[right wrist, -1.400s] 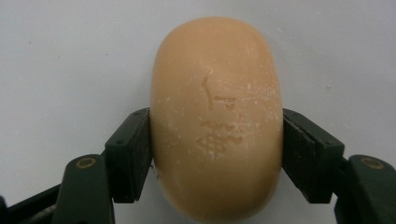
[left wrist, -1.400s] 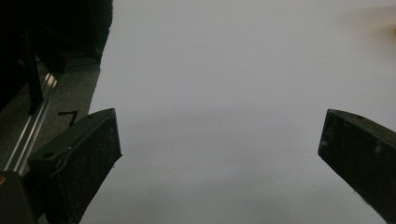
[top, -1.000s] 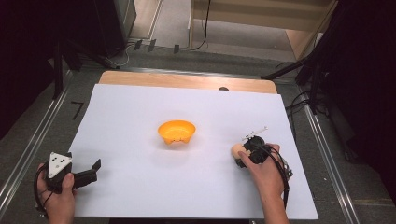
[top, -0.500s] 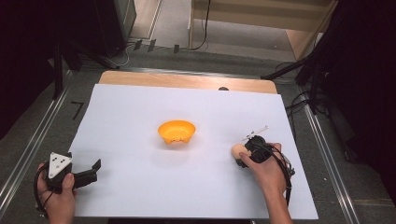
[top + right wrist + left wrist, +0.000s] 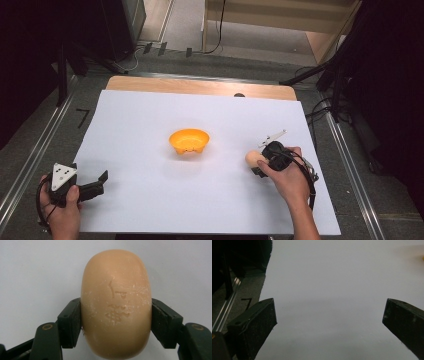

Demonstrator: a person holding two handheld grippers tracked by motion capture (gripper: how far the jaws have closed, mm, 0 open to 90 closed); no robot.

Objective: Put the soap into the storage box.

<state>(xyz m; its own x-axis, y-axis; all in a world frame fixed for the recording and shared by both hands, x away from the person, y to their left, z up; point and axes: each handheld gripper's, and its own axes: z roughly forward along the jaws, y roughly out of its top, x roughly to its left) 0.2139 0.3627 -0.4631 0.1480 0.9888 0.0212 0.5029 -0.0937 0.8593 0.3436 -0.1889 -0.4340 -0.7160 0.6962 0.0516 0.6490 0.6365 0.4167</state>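
Little has shifted since the earlier frames: the right hand and its load sit a touch nearer the table's near edge, the rest lies as before. Item, left gripper [image 5: 97,184]: black two-jaw tool with a grey three-cornered plate on top, held in the left hand [image 5: 62,215] at the near left corner of the white paper sheet [image 5: 150,115]; jaws spread wide over bare paper, nothing between them. Item, small orange plastic bowl [image 5: 189,141]: stands upright near the middle of the sheet, well apart from both grippers. Item, rounded tan bar of soap [image 5: 116,305]: oval, smooth, with a stamped mark and pale flecks on its face; clamped at its sides between the jaws of the right gripper [image 5: 116,325], both pads pressing on it. In the high view the soap [image 5: 253,159] sits right of the bowl, at the tip of the right gripper [image 5: 261,166] held in the right hand [image 5: 286,177].
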